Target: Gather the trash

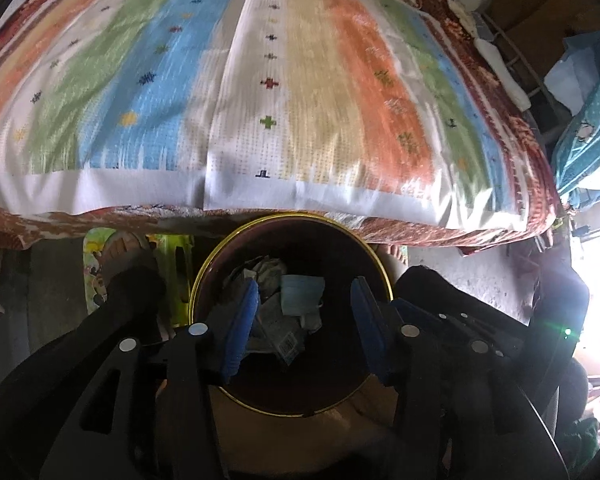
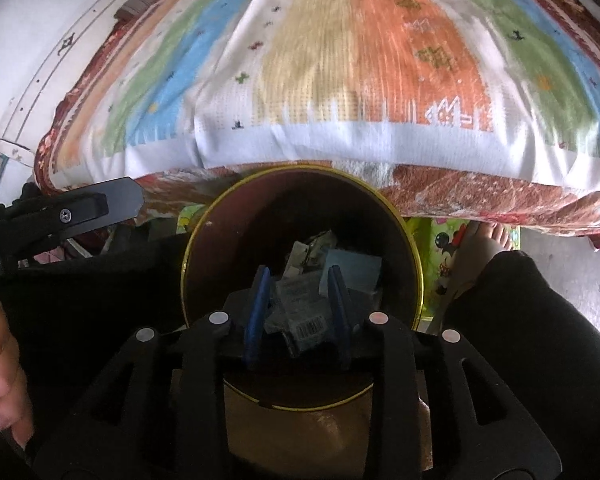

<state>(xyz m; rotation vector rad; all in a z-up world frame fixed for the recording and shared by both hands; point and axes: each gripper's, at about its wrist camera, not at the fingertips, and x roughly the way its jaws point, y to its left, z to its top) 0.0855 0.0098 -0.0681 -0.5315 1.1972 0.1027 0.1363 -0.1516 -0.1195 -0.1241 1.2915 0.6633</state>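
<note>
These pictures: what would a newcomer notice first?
The striped blanket fills the upper half of both views. Below its edge stands a dark bin with a yellow rim, crumpled trash at its bottom. Both grippers, left and right, hang open over it.

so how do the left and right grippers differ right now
The left gripper has its jaws spread wide, nearly spanning the bin; the right gripper has them much closer together. The left frames loose trash; the right frames a barcoded wrapper, contact unclear. Both point down into the bin with blue pads.
</note>
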